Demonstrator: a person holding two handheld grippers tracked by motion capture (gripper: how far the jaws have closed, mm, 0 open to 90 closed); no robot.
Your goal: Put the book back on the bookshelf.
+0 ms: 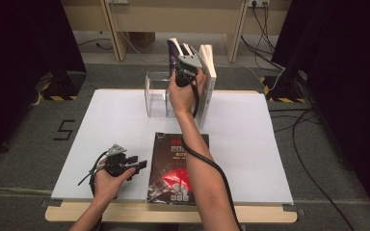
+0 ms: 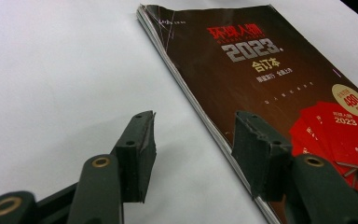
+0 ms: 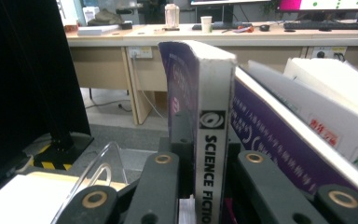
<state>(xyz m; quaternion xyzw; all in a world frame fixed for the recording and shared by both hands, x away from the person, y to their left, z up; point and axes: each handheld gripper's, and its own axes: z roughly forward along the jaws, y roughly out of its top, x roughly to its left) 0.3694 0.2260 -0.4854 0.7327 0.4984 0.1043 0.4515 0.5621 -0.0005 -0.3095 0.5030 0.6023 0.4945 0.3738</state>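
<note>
Up at the far edge of the tabletop [image 1: 115,120], the right arm stretches forward, its claw [image 3: 204,186] clenched on the spine of a purple book [image 3: 209,116] standing in a clear rack [image 1: 155,94]. Left of the magazine [image 1: 176,168], the left hand [image 1: 107,183] rests, its claw [image 2: 193,140] released, jaws spread over the magazine's edge. The rack's base is hidden behind the right hand.

Beyond your white table [image 1: 101,144], a wooden desk [image 3: 121,42] carries a paper cup [image 3: 206,24]; black cables [image 1: 313,159] trail across grey carpet [image 1: 29,144].
</note>
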